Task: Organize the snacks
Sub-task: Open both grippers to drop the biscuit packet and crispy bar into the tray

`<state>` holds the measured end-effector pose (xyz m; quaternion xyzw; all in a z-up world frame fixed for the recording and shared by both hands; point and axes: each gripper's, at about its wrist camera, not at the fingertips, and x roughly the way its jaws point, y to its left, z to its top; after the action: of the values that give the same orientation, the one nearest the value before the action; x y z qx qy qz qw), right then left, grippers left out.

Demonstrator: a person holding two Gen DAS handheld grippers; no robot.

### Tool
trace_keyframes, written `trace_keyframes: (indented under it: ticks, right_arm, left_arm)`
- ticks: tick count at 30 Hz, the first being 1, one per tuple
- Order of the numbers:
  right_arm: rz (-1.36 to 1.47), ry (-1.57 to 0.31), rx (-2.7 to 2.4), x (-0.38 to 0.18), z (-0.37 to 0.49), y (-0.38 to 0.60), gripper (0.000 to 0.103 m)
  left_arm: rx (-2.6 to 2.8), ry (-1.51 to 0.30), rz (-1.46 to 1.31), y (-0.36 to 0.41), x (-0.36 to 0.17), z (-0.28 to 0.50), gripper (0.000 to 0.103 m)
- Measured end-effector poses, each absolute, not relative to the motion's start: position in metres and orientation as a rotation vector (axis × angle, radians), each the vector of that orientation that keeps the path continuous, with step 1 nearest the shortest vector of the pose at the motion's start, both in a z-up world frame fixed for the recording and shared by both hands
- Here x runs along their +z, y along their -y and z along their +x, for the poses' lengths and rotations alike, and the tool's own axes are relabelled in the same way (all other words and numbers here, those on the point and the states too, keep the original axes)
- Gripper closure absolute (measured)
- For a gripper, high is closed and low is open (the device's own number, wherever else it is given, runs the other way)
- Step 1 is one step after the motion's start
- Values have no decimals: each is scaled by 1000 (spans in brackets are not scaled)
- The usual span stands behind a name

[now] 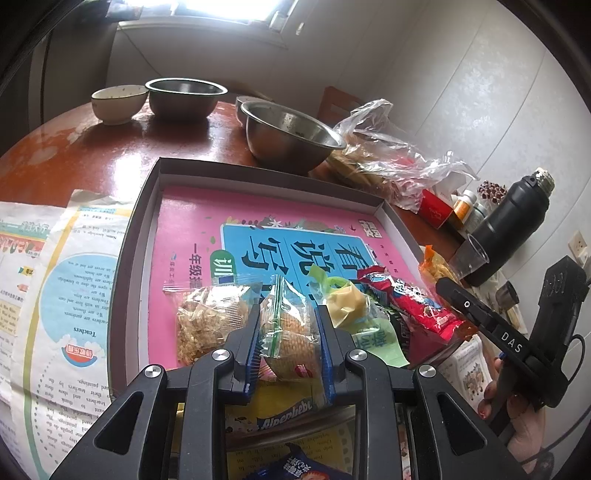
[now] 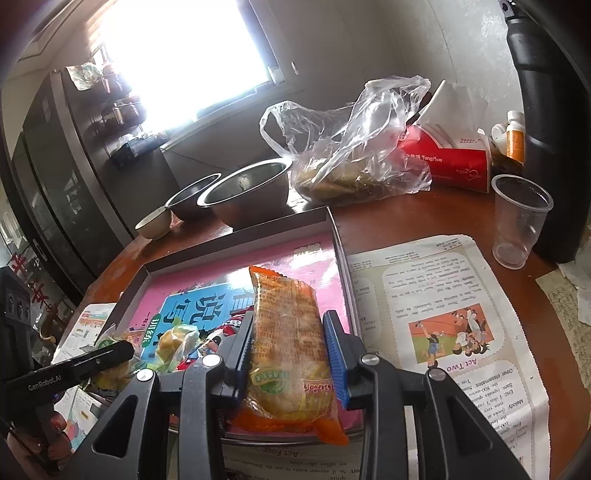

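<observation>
Over the shallow box [image 1: 147, 206], the left gripper [image 1: 286, 341] has its jaws closed on a clear-wrapped cake [image 1: 290, 332] and the right gripper [image 2: 291, 354] pinches an orange packet [image 2: 288, 343] mid-length; both look light, soft, crushable.

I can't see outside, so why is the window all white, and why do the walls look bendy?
Right wrist view: the window is blown out by daylight, so nothing outside shows, and the cabinet beside it looks dark. Left wrist view: the window glares too, with shine on the red table. Both views: the fisheye lens curves the edges.
</observation>
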<state>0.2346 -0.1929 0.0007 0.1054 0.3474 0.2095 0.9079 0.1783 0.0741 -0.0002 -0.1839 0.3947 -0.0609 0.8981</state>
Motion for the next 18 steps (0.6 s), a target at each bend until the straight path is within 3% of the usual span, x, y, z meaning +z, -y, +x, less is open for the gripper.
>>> trace_keyframes:
  ticks: [7,18]
  right_arm:
    - [218,-707,423,3,232,195,66]
    - [198,-676,429,13,222,194,60]
  left_arm:
    - [-128,-818,-383,-72,1,177,74]
    - [-127,-812,-384,-71,6,172,53]
